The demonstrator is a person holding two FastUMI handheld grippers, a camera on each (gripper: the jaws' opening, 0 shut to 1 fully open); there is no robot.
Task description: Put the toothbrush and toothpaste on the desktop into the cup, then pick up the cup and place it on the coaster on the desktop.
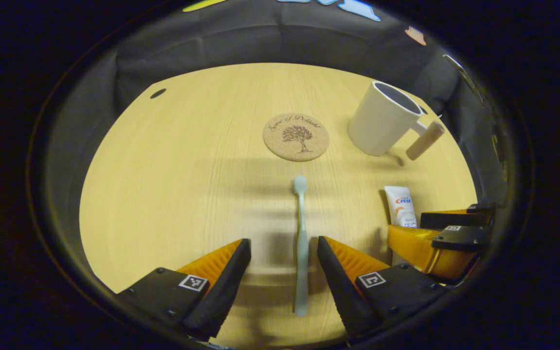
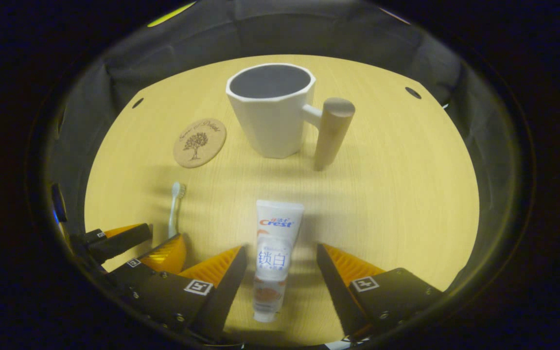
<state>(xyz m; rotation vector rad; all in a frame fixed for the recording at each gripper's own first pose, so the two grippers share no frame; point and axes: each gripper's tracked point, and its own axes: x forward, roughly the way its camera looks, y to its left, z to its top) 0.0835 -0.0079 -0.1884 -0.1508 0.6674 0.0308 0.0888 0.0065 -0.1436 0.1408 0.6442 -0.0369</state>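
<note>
The toothbrush [image 1: 301, 243] lies flat on the counter [image 1: 173, 184], long axis near-to-far, head toward the far coaster [image 1: 296, 136], between the left hand-held gripper's [image 1: 284, 253] spread fingers. The toothpaste [image 2: 274, 257] lies likewise, cap nearest, between the right hand-held gripper's [image 2: 281, 260] parted fingers. The cup [image 2: 271, 114] stands upright, nothing visible inside.

One cup [image 2: 271, 116], white, wooden handle. One cork coaster [image 2: 199, 142] just left of cup. One toothbrush [image 1: 301, 243], one toothpaste tube [image 2: 273, 257], both nearer than cup. Two grippers: left gripper [image 1: 284, 257], right gripper [image 2: 281, 265].
</note>
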